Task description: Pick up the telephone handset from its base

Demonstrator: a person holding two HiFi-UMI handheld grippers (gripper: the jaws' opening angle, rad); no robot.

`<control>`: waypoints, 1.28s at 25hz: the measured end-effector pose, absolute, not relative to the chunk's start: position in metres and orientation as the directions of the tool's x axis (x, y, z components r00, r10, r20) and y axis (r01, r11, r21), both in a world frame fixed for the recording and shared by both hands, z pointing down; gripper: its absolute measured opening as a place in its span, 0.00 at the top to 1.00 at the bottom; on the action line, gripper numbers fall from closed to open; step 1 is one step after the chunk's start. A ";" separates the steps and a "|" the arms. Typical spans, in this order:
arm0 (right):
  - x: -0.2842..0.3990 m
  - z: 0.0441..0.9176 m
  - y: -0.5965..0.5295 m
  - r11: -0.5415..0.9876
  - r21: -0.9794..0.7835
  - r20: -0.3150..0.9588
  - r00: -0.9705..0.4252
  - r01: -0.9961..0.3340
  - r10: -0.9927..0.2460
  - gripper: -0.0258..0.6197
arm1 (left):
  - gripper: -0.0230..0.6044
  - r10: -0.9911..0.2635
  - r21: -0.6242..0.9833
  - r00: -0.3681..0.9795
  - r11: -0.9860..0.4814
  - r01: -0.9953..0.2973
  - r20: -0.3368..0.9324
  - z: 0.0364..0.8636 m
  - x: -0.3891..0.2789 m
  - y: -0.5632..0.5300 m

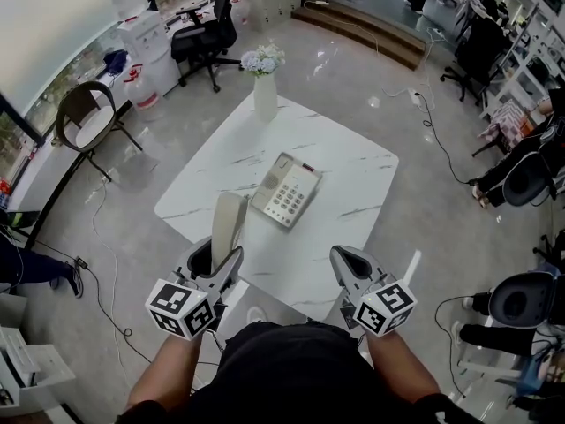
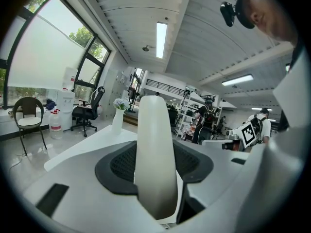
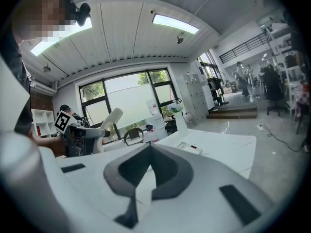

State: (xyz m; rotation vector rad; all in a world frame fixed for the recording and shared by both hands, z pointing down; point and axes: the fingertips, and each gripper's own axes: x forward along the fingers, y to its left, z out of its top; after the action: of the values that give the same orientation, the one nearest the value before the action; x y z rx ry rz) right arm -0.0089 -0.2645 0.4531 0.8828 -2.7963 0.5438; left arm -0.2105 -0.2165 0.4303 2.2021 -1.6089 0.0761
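Grey-padded jaws of the left gripper (image 1: 221, 268) are clamped on the lower end of the cream telephone handset (image 1: 229, 219), one jaw on each side. The handset is off its base and sits above the near left edge of the white marble-patterned table (image 1: 353, 175). Its long axis follows the line of the jaws, and its free rounded end points away from the person, up and toward the far side. In the head view it reads as a slim bar leaning slightly right. The left gripper view shows the handset (image 2: 155, 154) as an upright column filling the gap between the pads, which the head view cannot show. The right gripper (image 1: 342, 259) hovers at the near right edge of the table, jaws drawn together with nothing between them. The right gripper view alone confirms this, and it also catches the handset (image 3: 111, 118) from the side, slanting up out of the left gripper. There is one telephone base (image 1: 287, 191), keypad up, lying just beyond the handset near the middle of the table. One white vase of flowers (image 1: 265, 95) stands at the far corner. On the floor to the far left are one black office chair (image 1: 207, 34) and one round-backed chair (image 1: 84, 117).
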 end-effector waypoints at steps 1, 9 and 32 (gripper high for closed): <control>-0.009 0.453 -0.265 0.760 -0.292 0.257 -0.813 -0.581 -0.522 0.96 | 0.62 -0.900 0.293 0.334 -0.251 -0.923 0.280 0.430 -0.210 -0.216; -0.008 0.452 -0.264 0.764 -0.288 0.259 -0.815 -0.577 -0.518 0.96 | 0.62 -0.900 0.287 0.338 -0.259 -0.922 0.276 0.426 -0.207 -0.216; -0.010 0.453 -0.260 0.766 -0.279 0.256 -0.814 -0.579 -0.522 0.96 | 0.62 -0.899 0.280 0.340 -0.264 -0.923 0.275 0.425 -0.206 -0.216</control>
State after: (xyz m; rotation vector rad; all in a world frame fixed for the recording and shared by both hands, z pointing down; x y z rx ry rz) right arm -0.0102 -0.2602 0.4526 0.8784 -2.7972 0.5218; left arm -0.2059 -0.2160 0.4250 2.2228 -1.6050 0.0849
